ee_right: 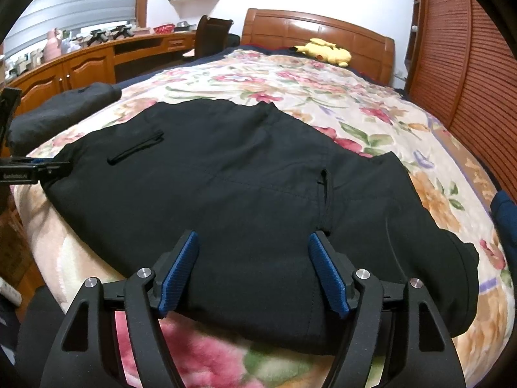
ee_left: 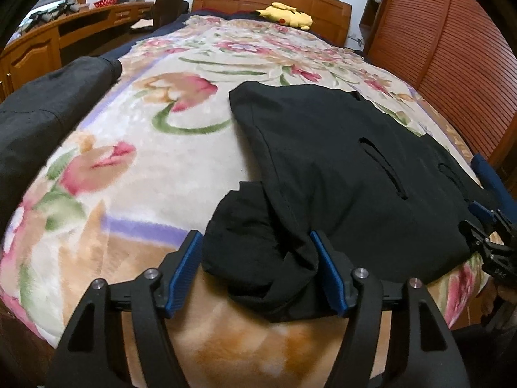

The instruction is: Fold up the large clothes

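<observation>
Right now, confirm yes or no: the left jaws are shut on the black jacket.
No: the left gripper stands open, its jaws apart on either side of the black jacket edge.

I see bare blanket (ee_left: 135, 148) on the left side of the bed, between the black jacket (ee_left: 339, 161) and a dark grey bundle (ee_left: 48, 103) lying at the left edge; a gripper could pass there. Beyond the jacket the blanket runs free up to a yellow plush toy (ee_right: 326, 51) by the headboard (ee_right: 316, 29). The slatted wardrobe (ee_right: 468, 74) walls off the right side
</observation>
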The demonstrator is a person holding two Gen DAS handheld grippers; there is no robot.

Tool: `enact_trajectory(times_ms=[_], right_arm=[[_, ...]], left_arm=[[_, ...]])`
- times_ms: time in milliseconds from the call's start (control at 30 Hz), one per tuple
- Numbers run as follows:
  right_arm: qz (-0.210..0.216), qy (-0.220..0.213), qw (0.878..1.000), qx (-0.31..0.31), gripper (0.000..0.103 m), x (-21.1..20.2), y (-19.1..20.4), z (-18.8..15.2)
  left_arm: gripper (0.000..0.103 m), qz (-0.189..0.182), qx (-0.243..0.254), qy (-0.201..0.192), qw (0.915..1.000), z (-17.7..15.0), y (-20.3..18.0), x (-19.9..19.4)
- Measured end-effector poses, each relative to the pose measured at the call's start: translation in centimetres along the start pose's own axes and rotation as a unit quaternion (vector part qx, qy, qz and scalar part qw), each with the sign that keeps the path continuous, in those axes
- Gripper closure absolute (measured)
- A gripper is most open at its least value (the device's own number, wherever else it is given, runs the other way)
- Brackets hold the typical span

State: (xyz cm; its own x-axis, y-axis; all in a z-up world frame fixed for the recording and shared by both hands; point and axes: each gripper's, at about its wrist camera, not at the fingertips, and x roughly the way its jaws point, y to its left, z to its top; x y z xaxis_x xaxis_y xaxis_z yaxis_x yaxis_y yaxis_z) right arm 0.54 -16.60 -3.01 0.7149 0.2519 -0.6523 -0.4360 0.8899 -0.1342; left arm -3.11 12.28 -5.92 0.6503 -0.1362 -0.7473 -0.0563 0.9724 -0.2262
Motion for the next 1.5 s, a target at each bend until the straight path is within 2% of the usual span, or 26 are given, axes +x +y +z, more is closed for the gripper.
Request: enact_trajectory(times_ms=[67,133,167,233,333,567,733,900,1100,1367,1500], right_arm=[[0.000,0.000,1.000,-0.001,0.028,0.1,0.0,0.0],[0.000,0.000,1.000,-0.001,0.028,0.0,0.0,0.0],[0.001,0.000,1.000,-0.001,0.028,0.1,0.0,-0.1],[0.001,0.001,1.000,0.000,0.028,0.1,0.1,0.0],[0.006,0.003,1.000,0.000,0.028,0.3,-0.2,0.1],[0.009,0.009,1.000,0.001,0.028,0.3,-0.5,0.0],[0.014,0.010,1.000,0.002,0.028,0.2,-0.6,-0.1],[0.020,0.010,1.000,0.008,0.028,-0.6,-1.5,-0.1],[0.006,0.003,0.999,0.032,0.028,-2.3,-4.0,-0.4],[-0.031,-0.015,0.996,0.077,0.028,-5.5,-9.6,-0.9],[-0.052,-0.024,0.993,0.099,0.028,-7.0,-12.1,-1.1]], left_arm=[[0.045,-0.012,0.000,0.006,0.9999,0.0,0.0,0.0],[0.064,-0.043,-0.005,0.015,0.9990,0.0,0.0,0.0],[0.066,-0.049,-0.010,0.021,0.9985,0.1,0.0,0.0],[0.078,-0.061,-0.015,0.028,0.9976,0.4,-0.1,-0.3],[0.090,-0.072,-0.013,0.018,0.9972,1.1,-0.5,-1.7],[0.094,-0.067,0.039,-0.056,0.9955,3.7,-5.1,-6.6],[0.096,-0.091,0.077,-0.076,0.9899,5.8,-9.5,-8.9],[0.097,-0.095,0.130,-0.083,0.9834,7.3,-14.5,-9.7],[0.097,-0.096,0.173,-0.091,0.9760,8.2,-19.6,-10.0],[0.098,-0.111,0.211,-0.088,0.9672,9.5,-26.7,-9.4],[0.098,-0.129,0.226,-0.076,0.9625,9.5,-30.3,-8.5]])
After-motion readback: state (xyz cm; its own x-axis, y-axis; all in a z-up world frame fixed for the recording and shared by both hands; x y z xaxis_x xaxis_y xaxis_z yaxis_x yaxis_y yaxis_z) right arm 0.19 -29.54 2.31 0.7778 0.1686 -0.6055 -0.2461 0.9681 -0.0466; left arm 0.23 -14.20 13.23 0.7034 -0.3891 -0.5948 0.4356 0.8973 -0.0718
